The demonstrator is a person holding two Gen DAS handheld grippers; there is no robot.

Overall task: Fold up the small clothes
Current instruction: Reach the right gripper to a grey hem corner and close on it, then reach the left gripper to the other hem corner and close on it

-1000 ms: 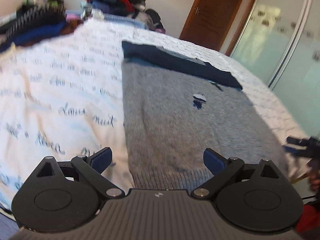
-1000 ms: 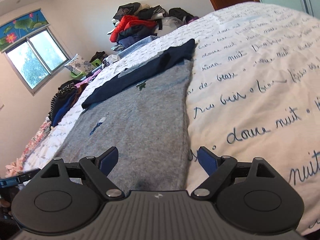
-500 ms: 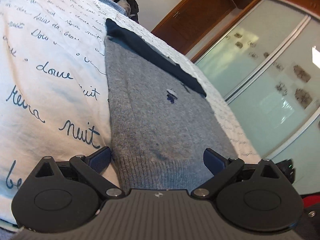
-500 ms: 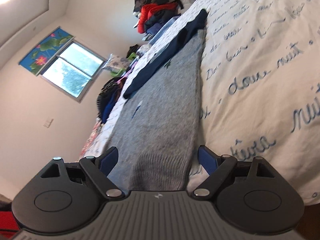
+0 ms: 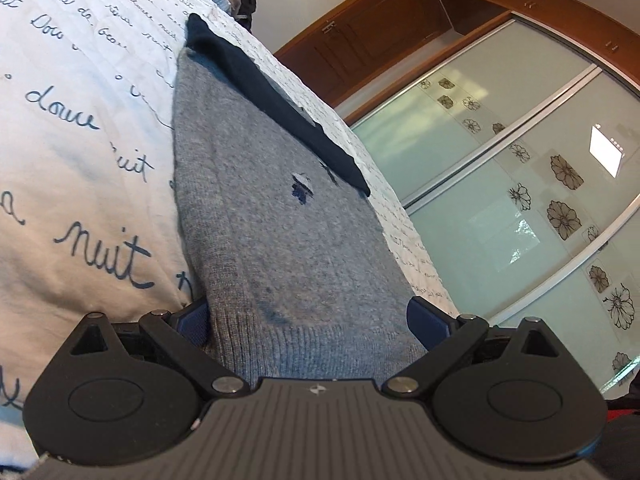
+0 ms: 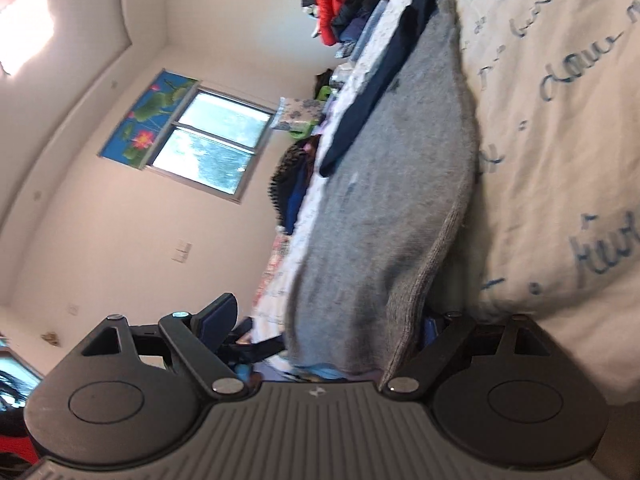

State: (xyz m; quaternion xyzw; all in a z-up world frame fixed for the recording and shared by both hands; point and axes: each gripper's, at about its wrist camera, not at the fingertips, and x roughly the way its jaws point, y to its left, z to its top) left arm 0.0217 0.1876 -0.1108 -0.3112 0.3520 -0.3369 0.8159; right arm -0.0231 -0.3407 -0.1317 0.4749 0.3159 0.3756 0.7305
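Note:
A grey knit sweater (image 5: 276,240) with a navy top band (image 5: 276,92) and a small dark chest logo lies flat on the white bedspread (image 5: 68,184). My left gripper (image 5: 312,316) is open, its jaws straddling the ribbed hem at the sweater's left bottom corner. In the right wrist view the sweater (image 6: 392,184) shows too, and my right gripper (image 6: 324,320) is open with the hem's right corner between its jaws, the right pad hidden under the cloth.
A pile of clothes (image 6: 344,0) sits at the bed's far end. Glass wardrobe doors with a flower print (image 5: 540,208) and a brown door (image 5: 360,48) stand to the right. A window (image 6: 216,148) is on the left wall.
Both grippers have dropped low to the bed's near edge and pushed forward, so the sweater's hem now lies between their open jaws. Both have tilted outward.

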